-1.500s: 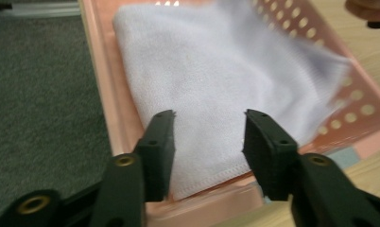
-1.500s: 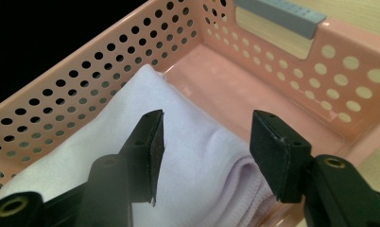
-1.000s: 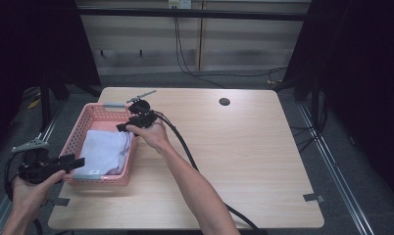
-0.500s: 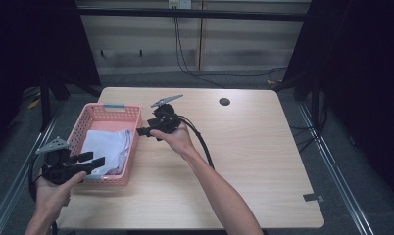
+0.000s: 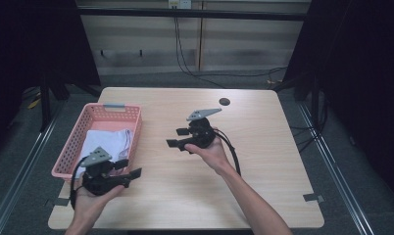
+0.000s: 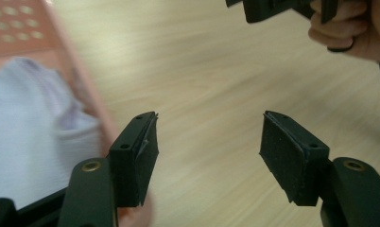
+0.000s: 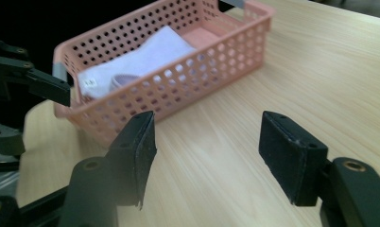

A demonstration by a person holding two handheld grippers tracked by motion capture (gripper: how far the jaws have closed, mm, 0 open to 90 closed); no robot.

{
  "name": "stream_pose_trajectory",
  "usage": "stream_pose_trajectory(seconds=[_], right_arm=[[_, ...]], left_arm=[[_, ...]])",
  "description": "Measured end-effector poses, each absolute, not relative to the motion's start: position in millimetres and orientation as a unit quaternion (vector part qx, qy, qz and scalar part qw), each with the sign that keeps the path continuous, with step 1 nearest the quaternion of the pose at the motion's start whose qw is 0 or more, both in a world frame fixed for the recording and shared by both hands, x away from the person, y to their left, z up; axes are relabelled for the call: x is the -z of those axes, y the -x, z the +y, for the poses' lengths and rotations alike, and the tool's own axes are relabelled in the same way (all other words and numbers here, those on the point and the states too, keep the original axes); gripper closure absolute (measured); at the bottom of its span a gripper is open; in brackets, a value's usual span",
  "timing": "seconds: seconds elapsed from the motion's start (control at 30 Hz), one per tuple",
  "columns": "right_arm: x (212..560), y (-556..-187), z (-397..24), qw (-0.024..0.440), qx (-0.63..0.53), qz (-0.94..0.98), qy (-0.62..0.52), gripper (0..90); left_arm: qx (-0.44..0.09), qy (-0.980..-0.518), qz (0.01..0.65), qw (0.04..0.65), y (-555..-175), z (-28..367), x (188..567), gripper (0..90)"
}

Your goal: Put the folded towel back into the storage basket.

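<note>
1. The left gripper (image 5: 129, 169), lower left of the high view, has just been opening its jaws; they stand wide apart with nothing between them.
2. The right gripper (image 5: 178, 138), mid-frame over the bare table (image 5: 263, 147), is spread wide and empty.
3. The pink basket (image 5: 136, 117) sits left of centre; a white cloth (image 5: 107, 142) lies inside it.

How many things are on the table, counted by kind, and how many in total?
Basket: 1
Cloth (white, in the basket): 1
Hand-held gripper: 2, left and right, both open and empty
Total: 4
</note>
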State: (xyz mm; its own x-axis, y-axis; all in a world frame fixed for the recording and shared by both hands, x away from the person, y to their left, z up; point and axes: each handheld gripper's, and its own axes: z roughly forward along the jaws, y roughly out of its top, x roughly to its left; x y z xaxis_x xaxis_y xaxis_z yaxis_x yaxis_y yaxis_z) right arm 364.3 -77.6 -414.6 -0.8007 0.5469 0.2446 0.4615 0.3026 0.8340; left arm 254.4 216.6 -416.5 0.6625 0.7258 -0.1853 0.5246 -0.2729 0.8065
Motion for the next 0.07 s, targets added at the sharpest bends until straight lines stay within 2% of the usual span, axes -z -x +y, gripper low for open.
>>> stream_pose_trajectory(seconds=[0.07], right_arm=[[417.5,-355.6,-90.0,0.045,-0.503,0.804,-0.313,35.7]], left_arm=[[-0.101,-0.801,0.381,0.451,-252.6,204.9,421.5,36.0]])
